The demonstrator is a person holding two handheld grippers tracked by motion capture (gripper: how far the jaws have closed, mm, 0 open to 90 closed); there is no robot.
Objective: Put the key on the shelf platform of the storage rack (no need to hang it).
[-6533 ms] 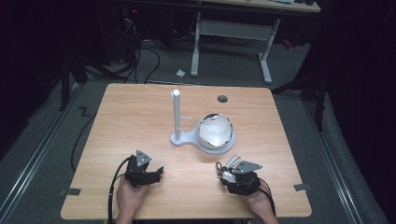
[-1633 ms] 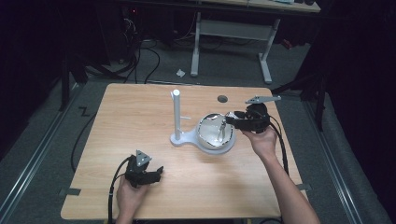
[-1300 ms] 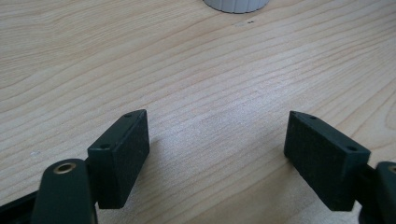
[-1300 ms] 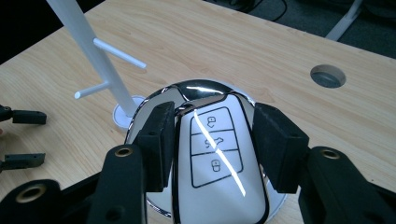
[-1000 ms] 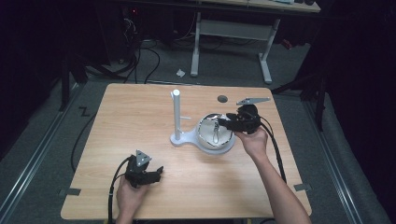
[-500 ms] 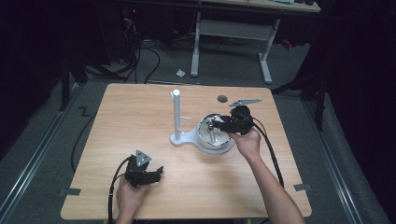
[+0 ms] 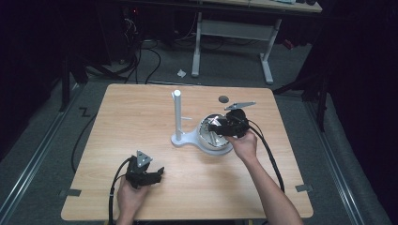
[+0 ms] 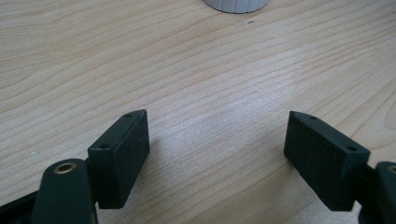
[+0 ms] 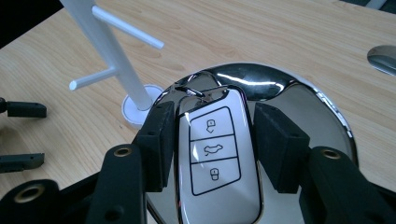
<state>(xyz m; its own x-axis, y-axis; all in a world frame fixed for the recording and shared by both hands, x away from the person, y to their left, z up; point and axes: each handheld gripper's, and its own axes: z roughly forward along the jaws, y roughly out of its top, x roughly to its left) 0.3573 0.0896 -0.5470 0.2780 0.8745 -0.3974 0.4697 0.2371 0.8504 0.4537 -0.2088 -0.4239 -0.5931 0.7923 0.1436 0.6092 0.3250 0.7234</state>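
Right tongs (image 9: 208,140) astride car key (image 9: 215,163) in shiny bowl (image 9: 322,112), unclamped; left tongs (image 8: 217,161) wide, empty.

Bright tabletop, dark surroundings, glare on chrome

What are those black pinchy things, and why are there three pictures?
A person sits at a wooden table holding a black claw in each hand. One picture looks down from above. The other two come from little cameras riding on the claws.

The left claw rests near the table's front edge, open and holding nothing. The right claw reaches into a shiny silver dish. Its jaws sit on either side of a white car key with three buttons, close against it, but I cannot tell if they are squeezing it.

Beside the dish stands a white stand with small pegs.
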